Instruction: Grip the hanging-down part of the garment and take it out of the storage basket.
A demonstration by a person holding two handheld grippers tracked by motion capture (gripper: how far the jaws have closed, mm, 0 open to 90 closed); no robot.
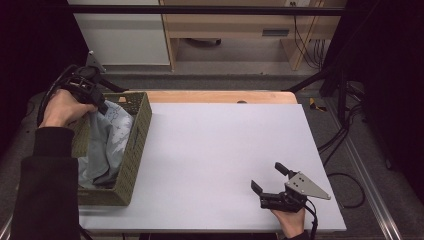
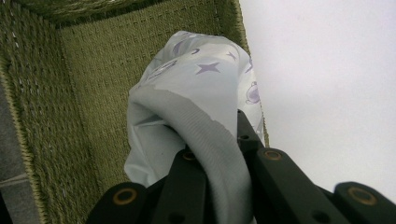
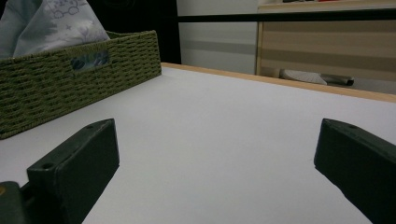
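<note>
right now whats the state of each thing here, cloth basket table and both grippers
left gripper: fingers shut on the cloth, over the basket
right gripper: fingers open, nothing between them, low over the table
cloth: pale blue with a star print, one part pinched and lifted, the rest bunched in the basket
basket: green woven, upright at the table's left edge
table: white top, bare in the middle

The cloth (image 2: 196, 88) is pale grey-blue with purple stars and moons. The basket (image 1: 134, 150) at nine o'clock is olive-green woven. The tabletop (image 1: 220, 150) is white, edged in light wood. Both grippers are black.
</note>
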